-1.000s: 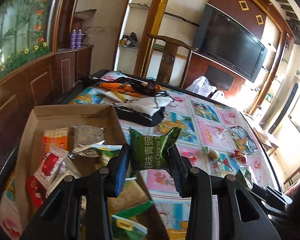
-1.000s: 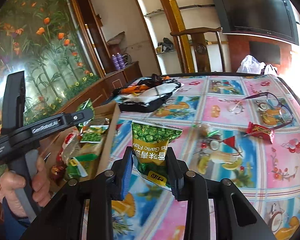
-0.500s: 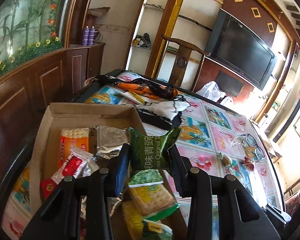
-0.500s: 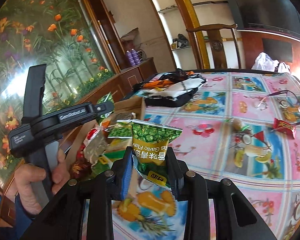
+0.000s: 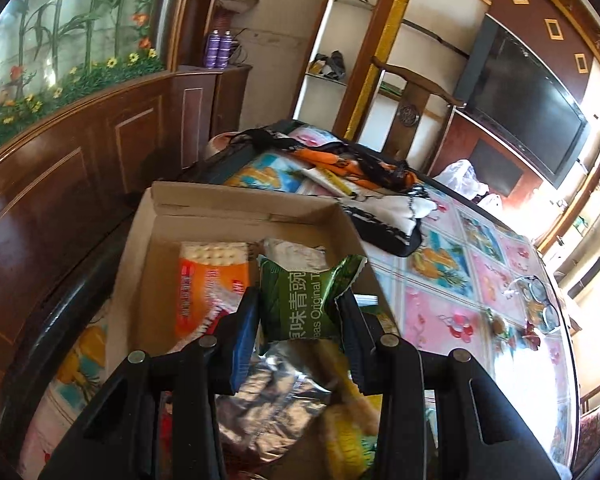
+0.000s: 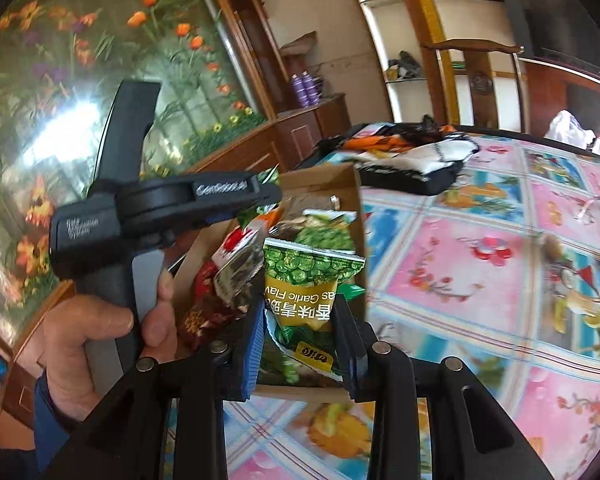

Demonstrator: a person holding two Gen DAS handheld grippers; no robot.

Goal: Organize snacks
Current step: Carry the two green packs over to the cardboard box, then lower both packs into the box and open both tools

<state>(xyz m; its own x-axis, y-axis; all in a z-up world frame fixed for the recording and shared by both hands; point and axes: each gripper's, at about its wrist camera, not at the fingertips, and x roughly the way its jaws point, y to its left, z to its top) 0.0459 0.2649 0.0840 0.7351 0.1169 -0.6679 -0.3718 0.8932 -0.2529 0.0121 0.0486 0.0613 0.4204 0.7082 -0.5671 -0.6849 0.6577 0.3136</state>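
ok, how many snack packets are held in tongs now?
2: the original-flavour packet in the left tongs over the cardboard box, the garlic-flavour packet in the right tongs.

Left gripper (image 5: pixel 300 312) clamps a green pea packet (image 5: pixel 304 300) above the cardboard box (image 5: pixel 236 210). In the box: orange cracker pack (image 5: pixel 208 284) left, silver foil packet (image 5: pixel 276 396) near. Glasses (image 5: pixel 540 300) far right on table.

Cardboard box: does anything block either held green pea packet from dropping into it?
Nothing visible does. The cardboard box is open-topped; each hand-held gripper holds its green pea packet by snacks already inside.
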